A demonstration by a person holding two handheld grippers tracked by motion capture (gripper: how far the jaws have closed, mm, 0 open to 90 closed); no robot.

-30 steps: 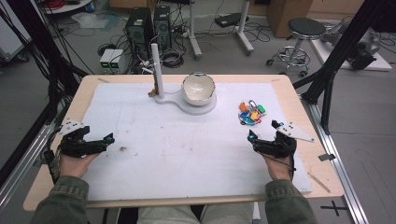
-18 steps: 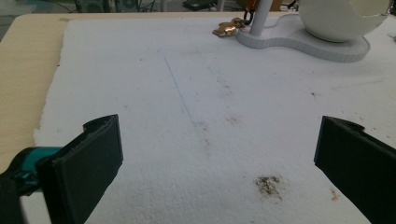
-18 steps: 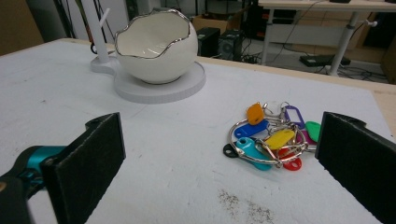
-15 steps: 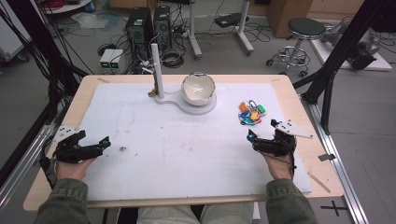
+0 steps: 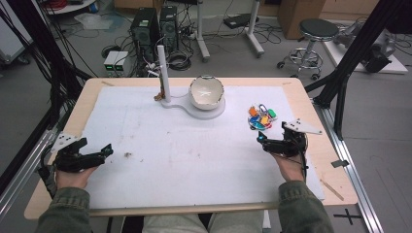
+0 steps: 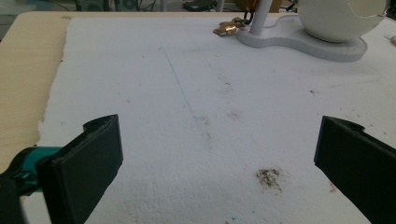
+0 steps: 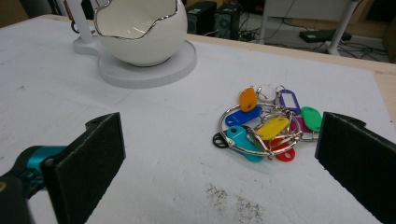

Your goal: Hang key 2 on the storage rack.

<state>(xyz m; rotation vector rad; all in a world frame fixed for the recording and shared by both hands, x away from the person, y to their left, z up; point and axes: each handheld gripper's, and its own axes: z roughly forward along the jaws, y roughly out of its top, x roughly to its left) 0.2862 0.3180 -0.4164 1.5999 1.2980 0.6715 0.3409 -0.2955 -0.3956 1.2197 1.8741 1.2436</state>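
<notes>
Both tongs gape wide and empty: left tongs [image 5: 104,151] at the frame's lower left, right tongs [image 5: 263,141] lower right. Just above them lies the key bunch [image 5: 260,118], a round heap, beside the white bowl [image 5: 206,92].

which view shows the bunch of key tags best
The right gripper view: the bunch of key tags lies close ahead between the open fingers, so the ring and the separate orange, blue, yellow, green, purple and red tags are distinct. The high view shows it as a small colourful cluster right of the white bowl.
</notes>
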